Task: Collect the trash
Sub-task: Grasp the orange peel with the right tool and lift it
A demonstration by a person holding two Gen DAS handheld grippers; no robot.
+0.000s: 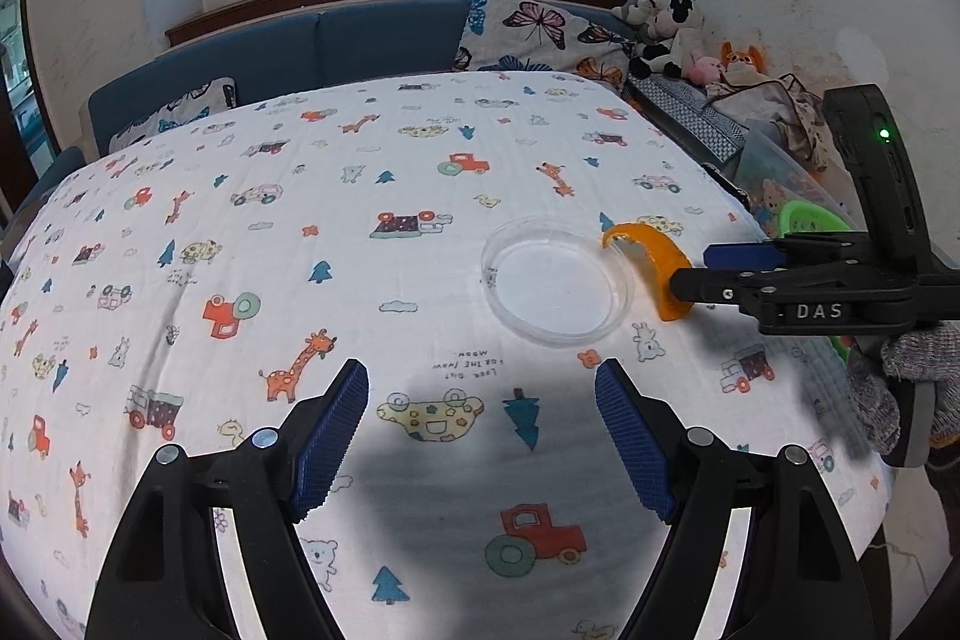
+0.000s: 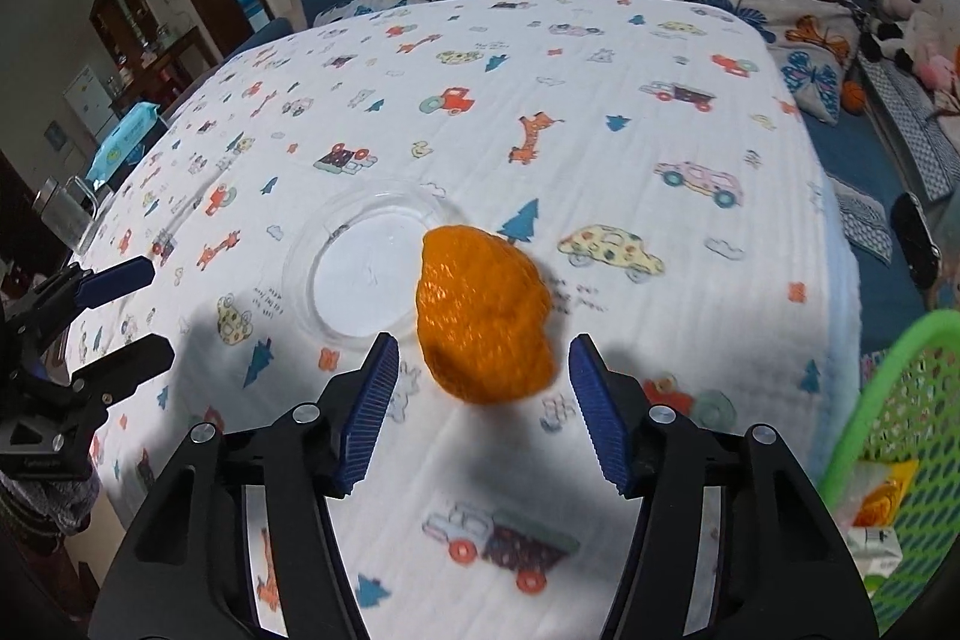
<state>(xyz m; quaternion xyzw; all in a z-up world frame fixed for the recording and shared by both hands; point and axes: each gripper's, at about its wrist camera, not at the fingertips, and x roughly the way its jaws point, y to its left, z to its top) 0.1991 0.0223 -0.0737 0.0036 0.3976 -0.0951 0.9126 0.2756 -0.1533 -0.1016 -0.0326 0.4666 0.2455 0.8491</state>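
Note:
An orange peel (image 2: 485, 316) lies on the patterned tablecloth, its far end resting against the rim of a clear shallow dish (image 2: 360, 268). My right gripper (image 2: 483, 400) is open, its blue pads on either side of the peel's near end, not touching it. In the left wrist view the peel (image 1: 651, 262) curves beside the dish (image 1: 558, 280), with the right gripper (image 1: 690, 271) reaching it from the right. My left gripper (image 1: 480, 436) is open and empty, hovering over the cloth in front of the dish.
A green mesh basket (image 2: 888, 436) with some trash inside stands at the table's right edge. A glass jar (image 2: 60, 214) and a blue wipes pack (image 2: 123, 148) sit at the far left. A blue sofa with cushions and plush toys (image 1: 672, 28) lies behind.

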